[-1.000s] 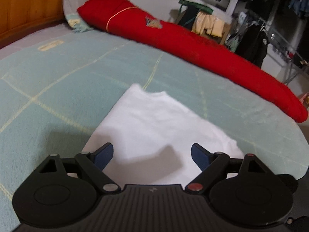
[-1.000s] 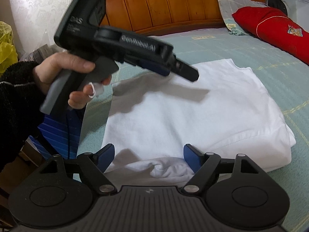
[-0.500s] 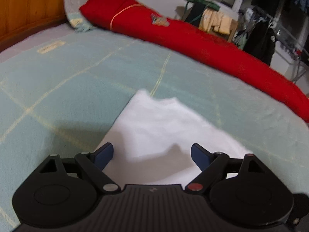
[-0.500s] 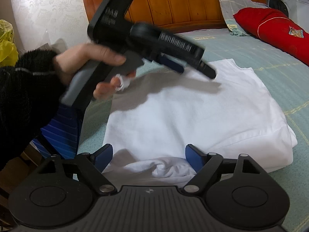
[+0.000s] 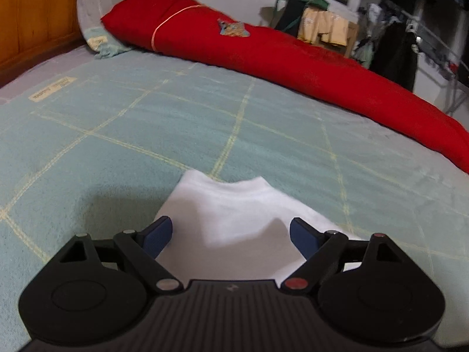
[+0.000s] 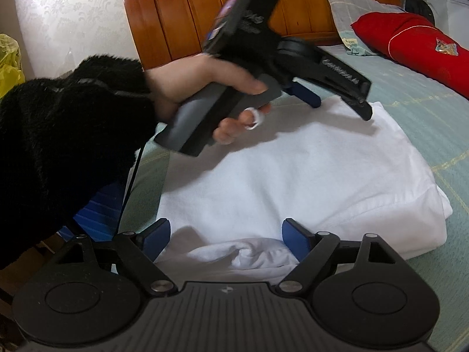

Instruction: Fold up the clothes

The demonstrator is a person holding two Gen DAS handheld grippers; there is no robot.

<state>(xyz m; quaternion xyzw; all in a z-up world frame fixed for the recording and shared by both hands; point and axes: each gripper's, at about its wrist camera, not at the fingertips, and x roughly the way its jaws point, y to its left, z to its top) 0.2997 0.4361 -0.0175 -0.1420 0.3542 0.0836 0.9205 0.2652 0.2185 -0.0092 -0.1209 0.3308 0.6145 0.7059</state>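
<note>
Shirt (image 6: 307, 176) unmoved, left claw (image 6: 340, 102) farther forward

Indoor light is even and moderately bright, falling from above. The left hand-held gripper (image 6: 340, 99) throws a soft grey shadow across the white garment (image 6: 307, 176), which is nearly blown out. That gripper and the hand (image 6: 205, 88) are motion-blurred. Fisheye bending curves the bed (image 5: 146, 135); the clothes rack (image 5: 410, 29) is dim and soft.

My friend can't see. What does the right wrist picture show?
A folded white shirt lies on a green bed cover. The open right gripper hovers near its bunched edge, while a hand holds the left gripper above it.
</note>
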